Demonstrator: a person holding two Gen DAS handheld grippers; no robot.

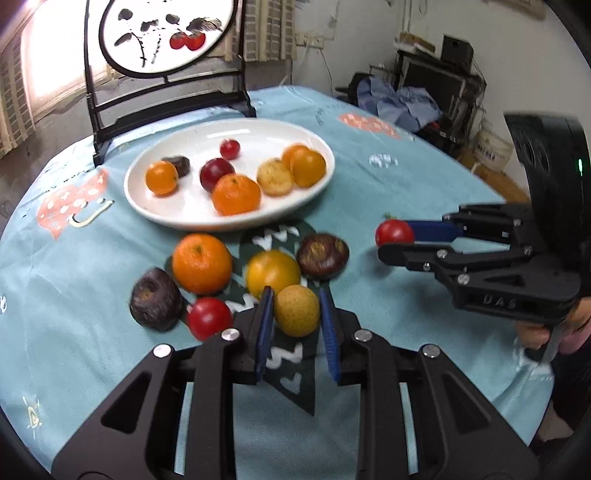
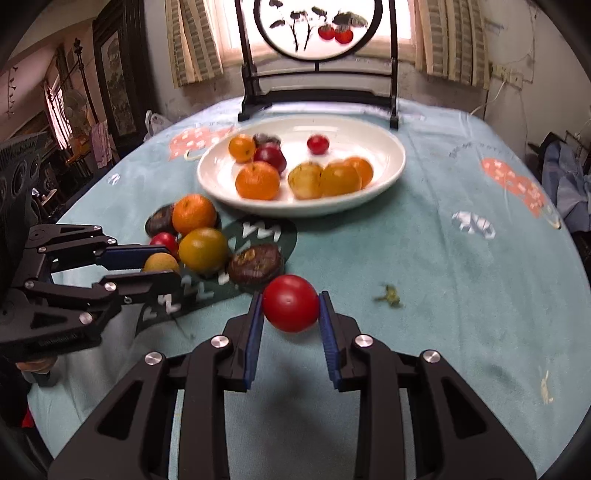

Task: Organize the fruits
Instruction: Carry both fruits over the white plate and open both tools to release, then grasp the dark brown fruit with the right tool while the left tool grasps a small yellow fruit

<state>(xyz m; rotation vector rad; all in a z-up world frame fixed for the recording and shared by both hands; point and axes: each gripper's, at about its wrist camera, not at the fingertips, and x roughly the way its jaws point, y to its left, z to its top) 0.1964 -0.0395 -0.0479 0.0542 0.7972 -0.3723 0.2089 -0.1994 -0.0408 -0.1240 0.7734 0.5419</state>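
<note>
Gripping: right gripper pinches a red tomato between its blue pads, low in the centre of the right wrist frame; seen from the left wrist, the same tomato sits at the right gripper's tips, right of centre.
Left gripper: the left gripper has its fingers spread around a small yellow-brown pear, lower centre of the left wrist frame; a gap shows on the right side, so it is not clamped.
Loose fruit: an orange, a yellow orange, two dark brown fruits and a second red tomato lie clustered on the counter just beyond the pear.
Plate: a white plate in the upper middle holds three oranges, a yellowish pear, a dark red plum, a small red fruit and a dark one.
Backdrop: a black-framed round painted screen stands behind the plate.
Cloth: a light blue patterned tablecloth covers the counter.
</note>
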